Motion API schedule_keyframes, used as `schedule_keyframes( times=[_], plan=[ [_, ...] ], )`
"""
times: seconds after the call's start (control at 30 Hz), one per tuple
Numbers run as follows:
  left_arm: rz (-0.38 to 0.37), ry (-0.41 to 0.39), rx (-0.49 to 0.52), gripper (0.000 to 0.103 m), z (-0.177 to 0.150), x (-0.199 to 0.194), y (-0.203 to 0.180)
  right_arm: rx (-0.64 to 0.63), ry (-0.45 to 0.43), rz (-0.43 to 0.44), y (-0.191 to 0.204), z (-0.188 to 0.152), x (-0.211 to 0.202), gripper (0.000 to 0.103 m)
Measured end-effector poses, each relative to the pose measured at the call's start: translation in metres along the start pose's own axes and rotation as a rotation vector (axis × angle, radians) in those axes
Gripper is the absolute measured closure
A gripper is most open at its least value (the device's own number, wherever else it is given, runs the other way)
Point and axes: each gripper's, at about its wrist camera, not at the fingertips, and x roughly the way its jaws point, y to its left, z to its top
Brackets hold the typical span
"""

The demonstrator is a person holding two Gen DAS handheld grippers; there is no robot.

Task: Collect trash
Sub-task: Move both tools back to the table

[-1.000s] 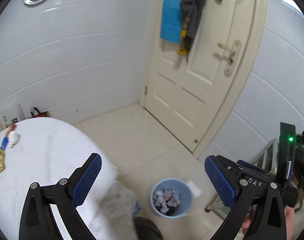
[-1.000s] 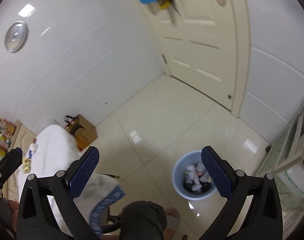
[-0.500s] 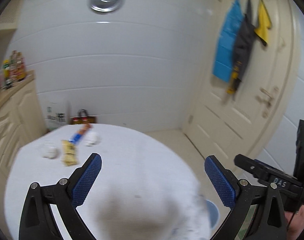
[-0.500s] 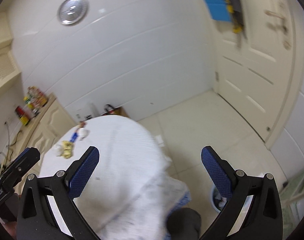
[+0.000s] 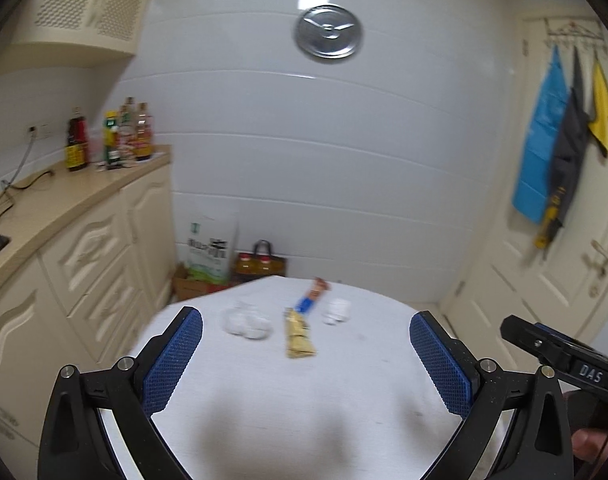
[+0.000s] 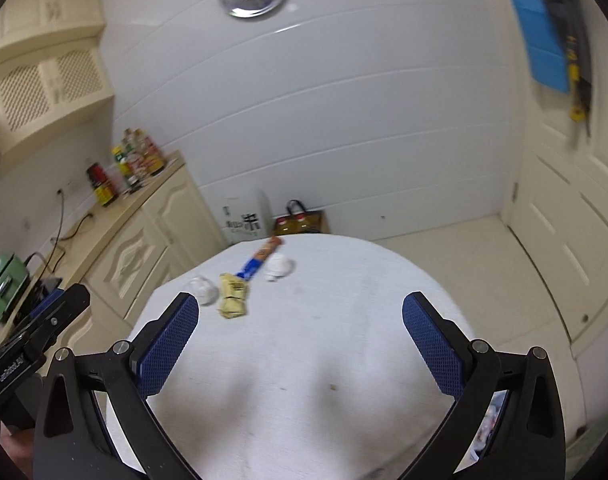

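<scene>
Two hand-held grippers, left (image 5: 306, 354) and right (image 6: 300, 342), hang released and empty over the tabletop (image 5: 344, 400). Four trash bits lie at its far edge around the yellow wrapper (image 5: 298, 339). Best reach forward, lower, and pinch one piece squarely.

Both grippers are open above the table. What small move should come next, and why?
Probably advance the left gripper toward the yellow wrapper. It is open and empty, and that wrapper is the nearest of the four scraps, all out of reach on the far part of the table. The right gripper is open too.
</scene>
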Motion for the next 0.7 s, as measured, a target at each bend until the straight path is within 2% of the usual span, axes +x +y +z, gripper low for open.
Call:
schedule_keyframes(
  times=[0.17, 0.3, 0.5, 0.7],
  plan=[
    [0.060, 0.012, -0.020, 0.001, -0.001, 0.004, 0.014, -0.066, 0.021, 0.027, 0.037, 0.004, 0.025, 0.000],
    [0.095, 0.044, -0.018, 0.001, 0.006, 0.033, 0.011, -0.112, 0.043, 0.028, 0.059, 0.007, 0.051, 0.000],
    [0.112, 0.153, 0.012, 0.001, 0.011, 0.097, 0.009, -0.157, 0.130, 0.009, 0.077, 0.003, 0.112, 0.000],
    [0.088, 0.263, 0.058, 0.001, 0.022, 0.179, -0.003, -0.171, 0.226, -0.009, 0.080, -0.008, 0.170, 0.000]
  ],
)
